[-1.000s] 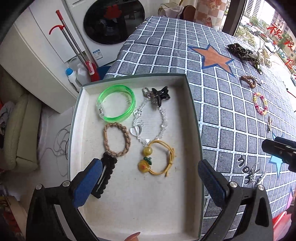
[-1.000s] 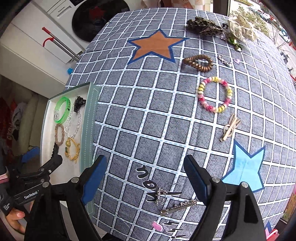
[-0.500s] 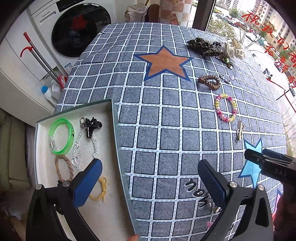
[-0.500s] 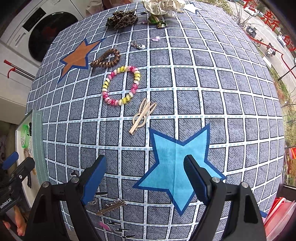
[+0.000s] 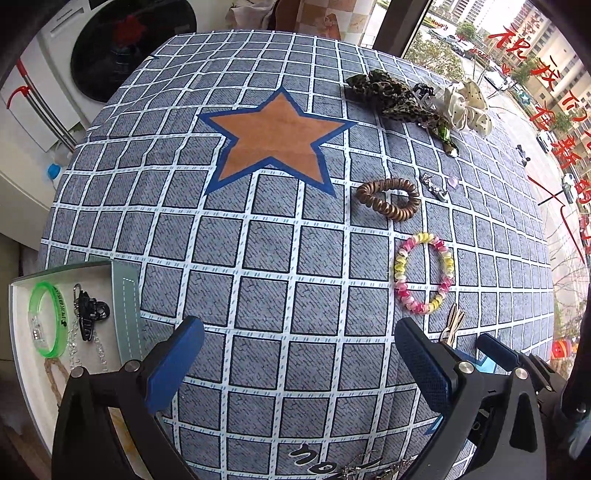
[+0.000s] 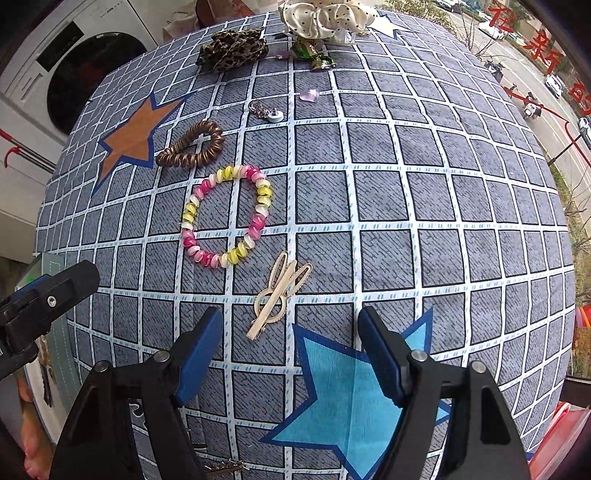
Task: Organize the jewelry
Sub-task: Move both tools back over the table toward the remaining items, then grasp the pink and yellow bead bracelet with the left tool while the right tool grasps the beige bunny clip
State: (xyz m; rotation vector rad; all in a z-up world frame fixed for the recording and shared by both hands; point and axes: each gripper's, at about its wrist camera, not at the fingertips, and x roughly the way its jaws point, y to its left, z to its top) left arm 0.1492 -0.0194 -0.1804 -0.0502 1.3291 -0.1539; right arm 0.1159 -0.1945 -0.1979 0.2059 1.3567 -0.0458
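Observation:
A white tray (image 5: pixel 127 295) at the table's left edge holds a green bangle (image 5: pixel 48 321), a black clip (image 5: pixel 90 314), a clear bead chain and a braided ring. On the checked cloth lie a pink-yellow spiral bracelet (image 6: pixel 225 218), a brown coil hair tie (image 6: pixel 190 146), a cream hair clip (image 6: pixel 279 291), small earrings (image 6: pixel 266 110), a leopard scrunchie (image 6: pixel 232 48) and a white dotted scrunchie (image 6: pixel 325 16). My left gripper (image 5: pixel 299 354) is open and empty over the cloth, right of the tray. My right gripper (image 6: pixel 290 350) is open and empty, just short of the cream clip.
A washing machine (image 5: pixel 129 48) stands beyond the table's far left corner. Small metal pieces (image 5: pixel 369 467) lie at the near edge by black lettering. A window (image 5: pixel 517 74) runs along the right side. The table drops off on the left beside the tray.
Both grippers swung right, away from the tray. The right gripper closed in on the cream clip and the spiral bracelet. Both stayed open and empty.

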